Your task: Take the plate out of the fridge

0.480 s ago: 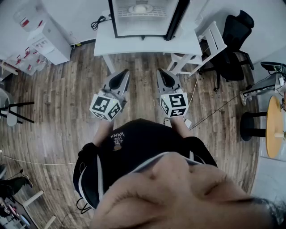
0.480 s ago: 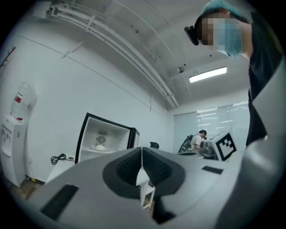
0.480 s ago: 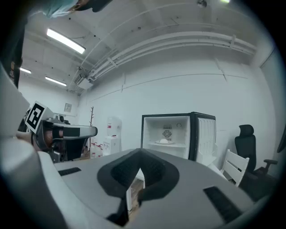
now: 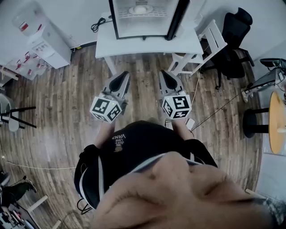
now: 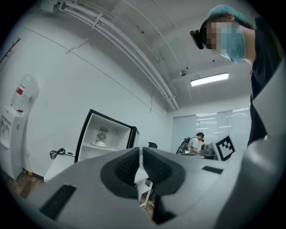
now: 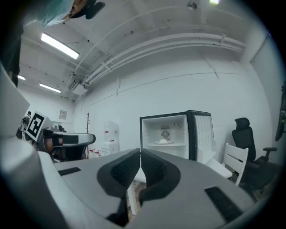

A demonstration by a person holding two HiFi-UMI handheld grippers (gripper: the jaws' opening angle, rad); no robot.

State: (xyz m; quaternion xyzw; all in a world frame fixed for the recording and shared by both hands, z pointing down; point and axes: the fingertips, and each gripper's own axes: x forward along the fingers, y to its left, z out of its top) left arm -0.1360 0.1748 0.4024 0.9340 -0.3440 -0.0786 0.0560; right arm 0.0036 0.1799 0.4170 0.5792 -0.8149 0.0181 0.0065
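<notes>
Head view: the fridge (image 4: 143,18) stands open on a white tabletop (image 4: 147,44) straight ahead of the person. The plate (image 4: 140,9) sits on the shelf (image 4: 154,14) inside it, near the middle of the shelf, with a pale mound on it that is too small to identify. The left tool (image 4: 121,75) and right tool (image 4: 164,74) are side by side, both pointing at the fridge and both well short of it, with bare floor and the tabletop's front edge between.

Each tool's jaws are pressed together with nothing between them. Seen along the left tool the fridge lies a little to the left of its jaws, and along the right tool a little to the right.

So the plate is ahead of both, and neither tool looks clearly nearer. The door (image 4: 177,18) hangs open on the fridge's right side, so the right tool's approach probably passes closer to it. The plate is round, so any rim point facing the opening should serve.
</notes>
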